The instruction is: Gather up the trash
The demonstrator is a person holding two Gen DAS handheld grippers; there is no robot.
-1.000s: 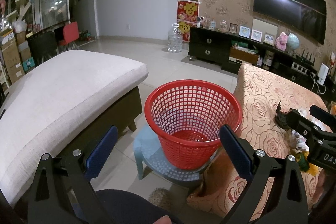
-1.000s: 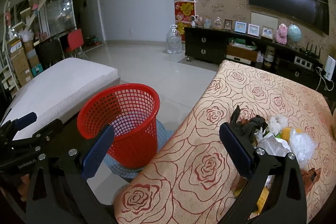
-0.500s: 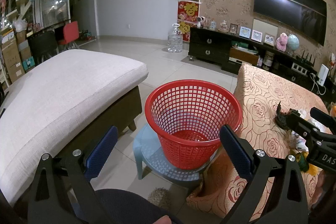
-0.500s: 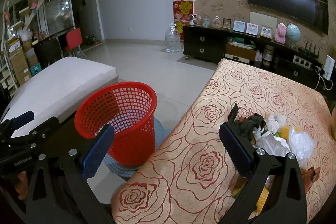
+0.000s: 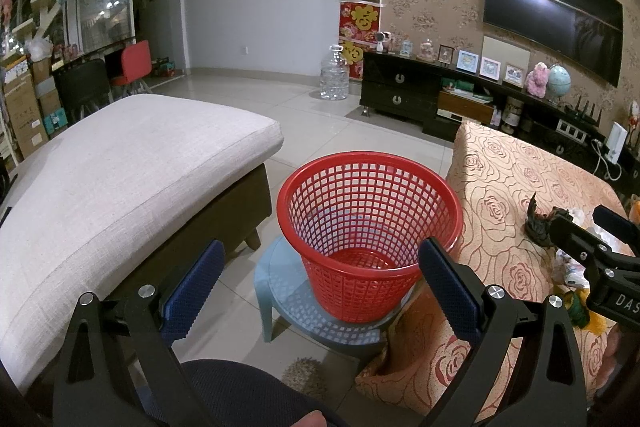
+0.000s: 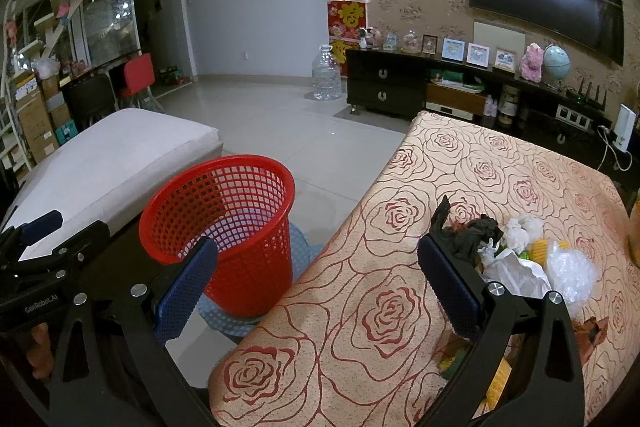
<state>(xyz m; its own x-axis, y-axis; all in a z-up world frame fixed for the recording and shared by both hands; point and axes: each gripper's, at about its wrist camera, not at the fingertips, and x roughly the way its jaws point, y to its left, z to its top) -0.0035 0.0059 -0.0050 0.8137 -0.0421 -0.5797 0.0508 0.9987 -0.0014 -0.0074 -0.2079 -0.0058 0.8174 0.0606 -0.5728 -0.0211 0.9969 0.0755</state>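
A red mesh basket (image 5: 368, 223) stands empty on a low blue stool (image 5: 280, 291) beside a table with a rose-patterned cloth (image 6: 400, 307). The basket also shows in the right wrist view (image 6: 224, 223). A pile of trash lies on the table: a black crumpled bag (image 6: 468, 231), white paper (image 6: 516, 267), a clear plastic bag (image 6: 572, 271) and yellow bits. My left gripper (image 5: 320, 291) is open and empty, just in front of the basket. My right gripper (image 6: 316, 283) is open and empty above the table's near corner, its right finger beside the black bag.
A beige cushioned sofa (image 5: 112, 179) stands left of the basket. A dark TV cabinet (image 6: 440, 91) with frames and toys lines the far wall, a water jug (image 6: 326, 75) beside it. Tiled floor lies between.
The right gripper has drifted slightly right and forward over the table. The left gripper has barely moved.
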